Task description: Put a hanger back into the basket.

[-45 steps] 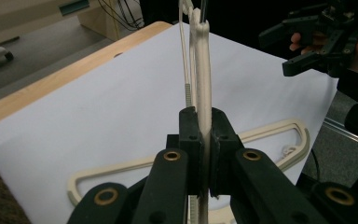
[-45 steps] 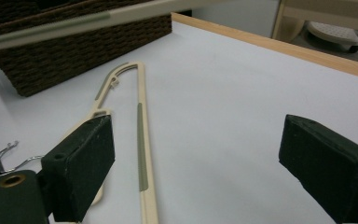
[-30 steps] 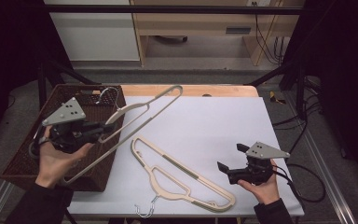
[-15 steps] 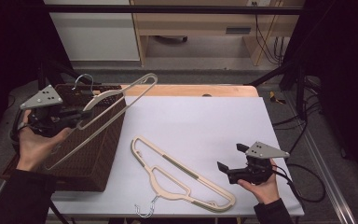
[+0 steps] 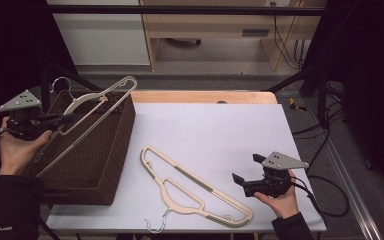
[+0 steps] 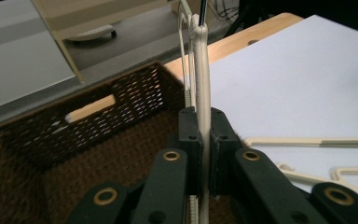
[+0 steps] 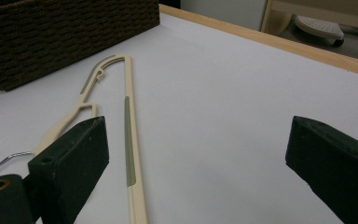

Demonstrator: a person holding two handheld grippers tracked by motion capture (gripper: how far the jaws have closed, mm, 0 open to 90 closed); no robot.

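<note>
Cream plastic marks both hangers. The held hanger (image 5: 87, 117) sits in the upper left of the high view, tilted over the wicker basket (image 5: 122, 145), its wire hook toward the top of the frame and its long bar slanting down to the lower left across the basket's opening. The left gripper (image 5: 55, 120), at the far left edge of that view in the person's left hand (image 5: 15, 150), is clamped on it: in the left gripper view the two black jaws stand pressed against a thin cream bar (image 6: 201, 84) that runs straight up between them, with the basket's brown weave (image 6: 74, 140) below and behind. The second hanger (image 5: 195, 187) lies flat on the white table (image 5: 215, 130) in the lower middle of the high view, just right of the basket and apart from it, its hook at the bottom edge. The right gripper (image 5: 244, 175) rests in the lower right of that view, near the second hanger's right end but not touching it. In the right gripper view its jaws stand wide apart with nothing between them, and the second hanger (image 7: 129, 140) lies at the left of that frame, beside the left jaw.
</note>
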